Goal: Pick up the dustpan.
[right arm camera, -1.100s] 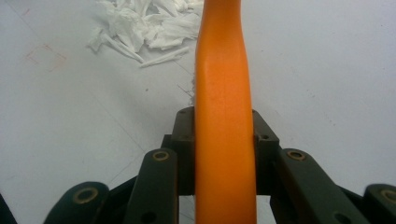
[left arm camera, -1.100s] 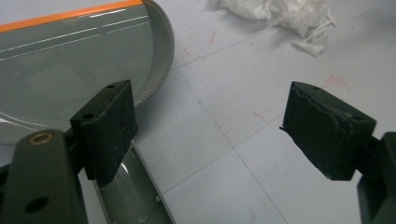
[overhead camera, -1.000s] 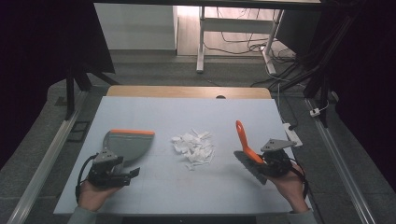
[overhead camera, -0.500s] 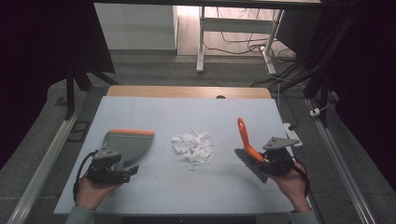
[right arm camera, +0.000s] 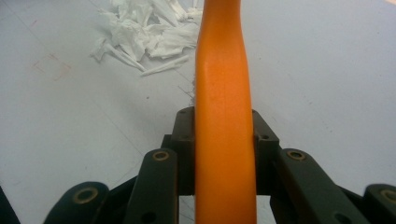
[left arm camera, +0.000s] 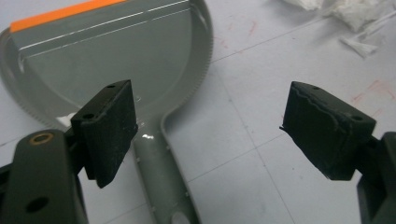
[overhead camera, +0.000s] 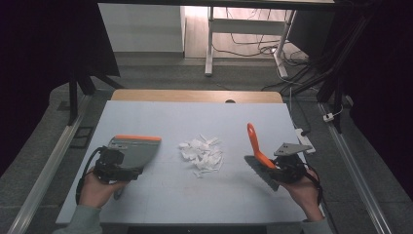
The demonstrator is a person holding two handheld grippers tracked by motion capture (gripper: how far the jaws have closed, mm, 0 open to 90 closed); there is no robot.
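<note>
Left tool (overhead camera: 127,171) has shifted slightly since the earlier frame, apparently upward; jaws wide, empty, above the grey dustpan's (overhead camera: 134,150) handle. Right tool (overhead camera: 277,171) clamps the orange brush handle (overhead camera: 254,142), right of the paper scraps (overhead camera: 202,153).

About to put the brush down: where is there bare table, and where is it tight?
Bare patches: the far half of the table beyond the paper scraps, and the near strip between the dustpan and the brush. It is crowded at the middle, where the scraps lie, and at the left around the dustpan.
</note>
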